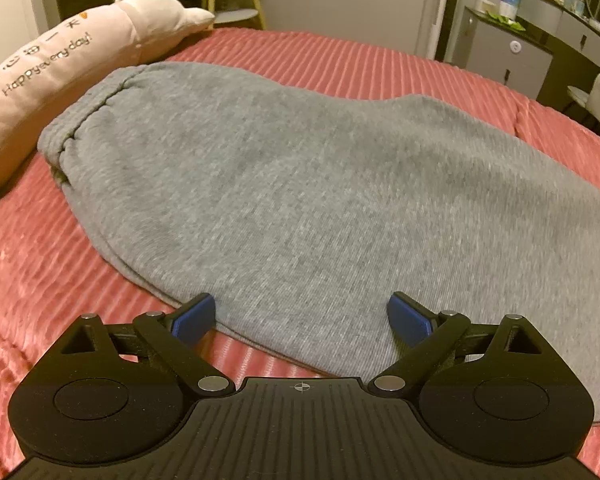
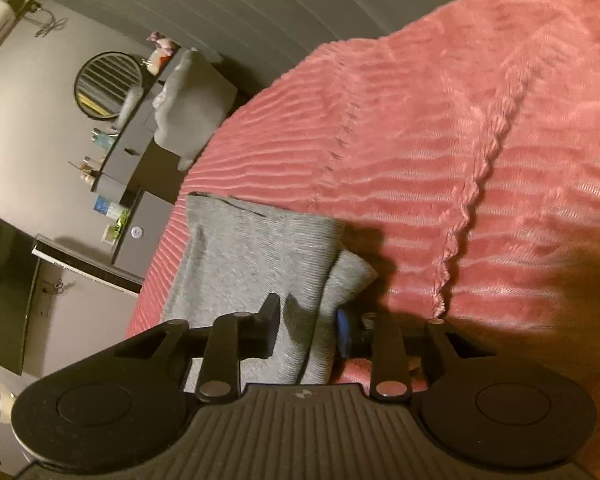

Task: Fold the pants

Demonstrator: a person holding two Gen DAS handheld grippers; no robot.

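Note:
Grey knit pants (image 1: 284,200) lie flat on the pink ribbed bedspread (image 1: 40,280), waistband at the far left. My left gripper (image 1: 300,316) is open, its blue pads (image 1: 196,318) spread over the pants' near edge, holding nothing. In the right wrist view, which is tilted, my right gripper (image 2: 308,332) is shut on the leg end of the grey pants (image 2: 256,256). The fabric passes between the pads and folds there. The bedspread (image 2: 460,140) fills the right side.
A long cream pillow (image 1: 48,76) with printed text lies at the bed's far left, beside the waistband. Grey cabinets and a dresser with bottles (image 1: 540,40) stand beyond the bed. A round mirror (image 2: 108,84) hangs on the wall.

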